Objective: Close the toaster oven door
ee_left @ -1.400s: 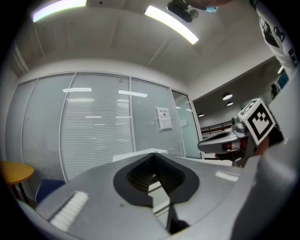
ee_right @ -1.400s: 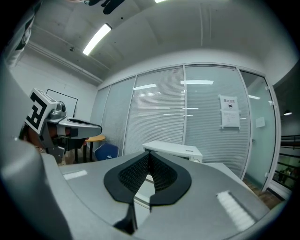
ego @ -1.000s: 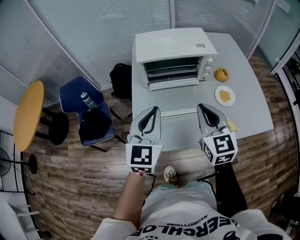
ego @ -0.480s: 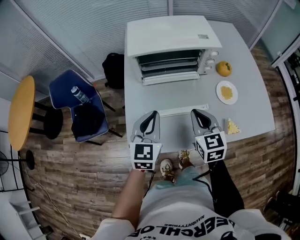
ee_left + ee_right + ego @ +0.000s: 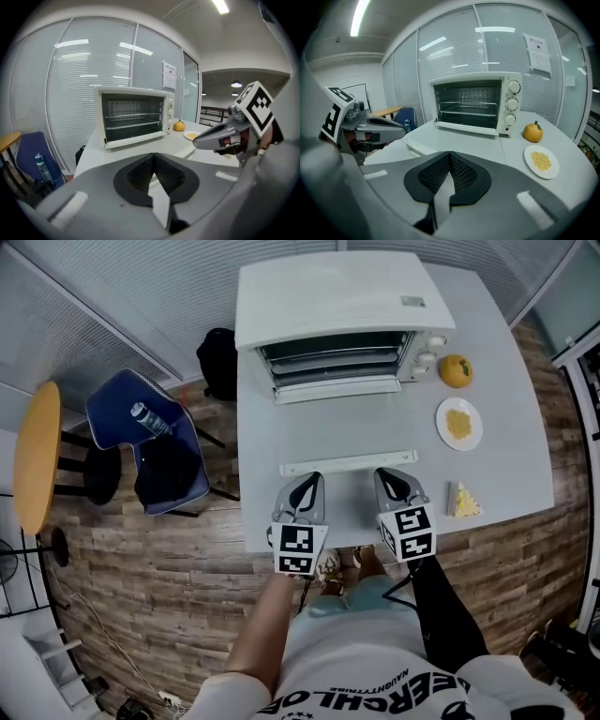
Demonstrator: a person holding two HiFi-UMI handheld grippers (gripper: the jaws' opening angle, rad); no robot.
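Note:
The white toaster oven (image 5: 333, 310) stands at the far end of the grey table (image 5: 487, 324). Its door (image 5: 336, 388) hangs folded down, and the wire racks inside show in both gripper views, where the oven (image 5: 133, 115) (image 5: 476, 103) faces me. My left gripper (image 5: 308, 481) and right gripper (image 5: 387, 475) hover side by side over the table's near edge, well short of the oven. Both are shut with nothing between them: the left gripper (image 5: 152, 161) and the right gripper (image 5: 449, 161) show their pads pressed together.
A long white strip (image 5: 349, 463) lies on the table just beyond the grippers. An orange (image 5: 456, 369), a small plate of food (image 5: 459, 424) and a yellow wedge (image 5: 464, 500) sit to the right. A blue chair (image 5: 117, 418), a black bag (image 5: 217, 362) and a round table (image 5: 33, 456) stand to the left.
The view has moved in over the table, so the oven and the white strip sit nearer. Both grippers are closer together over the table's near edge and stay shut.

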